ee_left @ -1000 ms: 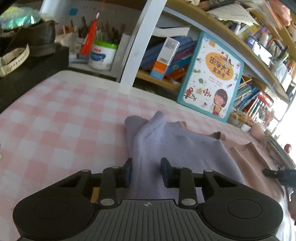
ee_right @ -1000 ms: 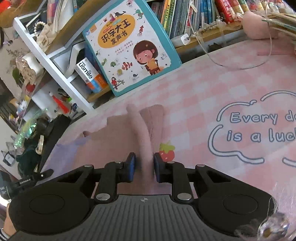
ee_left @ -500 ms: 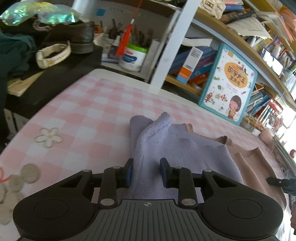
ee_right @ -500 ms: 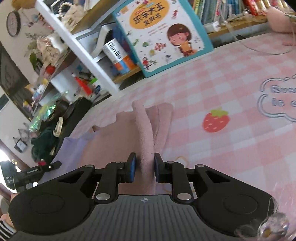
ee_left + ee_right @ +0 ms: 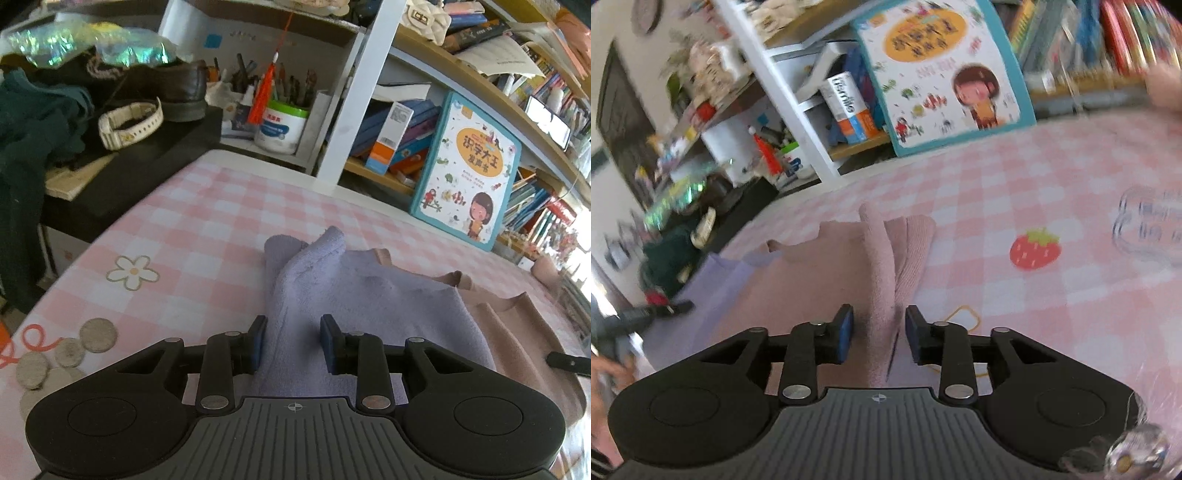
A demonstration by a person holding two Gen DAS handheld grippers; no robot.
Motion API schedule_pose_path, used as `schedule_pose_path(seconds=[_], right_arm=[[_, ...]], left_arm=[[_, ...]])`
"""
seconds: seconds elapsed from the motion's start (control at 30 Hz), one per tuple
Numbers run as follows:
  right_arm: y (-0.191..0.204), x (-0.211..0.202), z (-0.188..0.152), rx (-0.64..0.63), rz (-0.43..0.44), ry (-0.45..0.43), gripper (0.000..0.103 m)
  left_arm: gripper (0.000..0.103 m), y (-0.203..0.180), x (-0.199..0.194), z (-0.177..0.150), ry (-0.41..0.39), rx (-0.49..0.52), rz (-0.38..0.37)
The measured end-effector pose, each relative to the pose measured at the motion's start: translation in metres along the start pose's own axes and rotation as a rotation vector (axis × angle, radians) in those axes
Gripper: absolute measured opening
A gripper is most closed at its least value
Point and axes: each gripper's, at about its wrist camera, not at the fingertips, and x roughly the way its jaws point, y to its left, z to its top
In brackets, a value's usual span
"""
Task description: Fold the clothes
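Note:
A two-tone garment lies on the pink checked tablecloth (image 5: 207, 229). Its lilac part (image 5: 354, 295) shows in the left wrist view, with the pink part (image 5: 517, 332) to its right. My left gripper (image 5: 293, 341) is open, its jaws apart on either side of a raised lilac fold. In the right wrist view the pink part (image 5: 820, 273) lies with a raised pink ridge (image 5: 879, 258) running between the jaws of my right gripper (image 5: 879, 338), which is open and apart from the cloth. The lilac part (image 5: 713, 284) shows at left there.
A teal picture book (image 5: 469, 173) leans on the bookshelf behind the table; it also shows in the right wrist view (image 5: 942, 74). A black side stand (image 5: 122, 162) with a shoe and a watch band sits at far left. A strawberry print (image 5: 1034, 249) marks the tablecloth at right.
Both grippers have opened their jaws and let go of the cloth folds. Both have drawn back toward the near edge, so more tablecloth shows. The right wrist view is blurred by motion.

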Motion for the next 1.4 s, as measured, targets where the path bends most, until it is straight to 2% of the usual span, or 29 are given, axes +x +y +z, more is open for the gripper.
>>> schedule_pose_path(seconds=[0.17,0.23,0.37,0.47,0.53,0.63,0.83,0.97,1.13,1.33,1.4], right_arm=[[0.014,-0.019,-0.004,-0.2,-0.058,-0.057,0.041],[0.019,-0.028,-0.008,-0.273,-0.059,-0.081,0.042],[0.029,-0.04,-0.015,-0.408,-0.035,-0.119,0.045],[0.036,-0.046,-0.021,-0.49,0.01,-0.135,0.048],[0.041,-0.048,-0.023,-0.53,0.048,-0.139,0.05],[0.046,-0.048,-0.026,-0.577,0.114,-0.122,0.05],[0.042,-0.041,-0.03,-0.596,0.175,-0.032,0.051],[0.034,-0.041,-0.03,-0.587,0.202,0.009,0.051],[0.027,-0.041,-0.033,-0.585,0.227,0.053,0.051],[0.028,-0.038,-0.035,-0.596,0.213,0.082,0.051],[0.028,-0.037,-0.035,-0.596,0.212,0.086,0.051]], left_arm=[[0.032,-0.018,-0.026,-0.004,-0.065,0.077,0.079],[0.038,-0.026,-0.041,-0.007,-0.107,0.1,0.102],[0.041,-0.036,-0.074,-0.014,-0.181,0.089,0.116],[0.044,-0.039,-0.094,-0.02,-0.205,0.052,0.113],[0.052,-0.039,-0.105,-0.027,-0.204,0.021,0.108],[0.064,-0.039,-0.117,-0.036,-0.186,-0.034,0.092],[0.073,-0.028,-0.118,-0.056,-0.091,-0.223,0.028],[0.074,-0.015,-0.109,-0.07,-0.044,-0.393,-0.026],[0.073,-0.001,-0.096,-0.078,-0.034,-0.591,-0.095],[0.074,0.004,-0.079,-0.079,-0.02,-0.663,-0.084],[0.074,0.005,-0.075,-0.079,-0.04,-0.685,-0.086]])
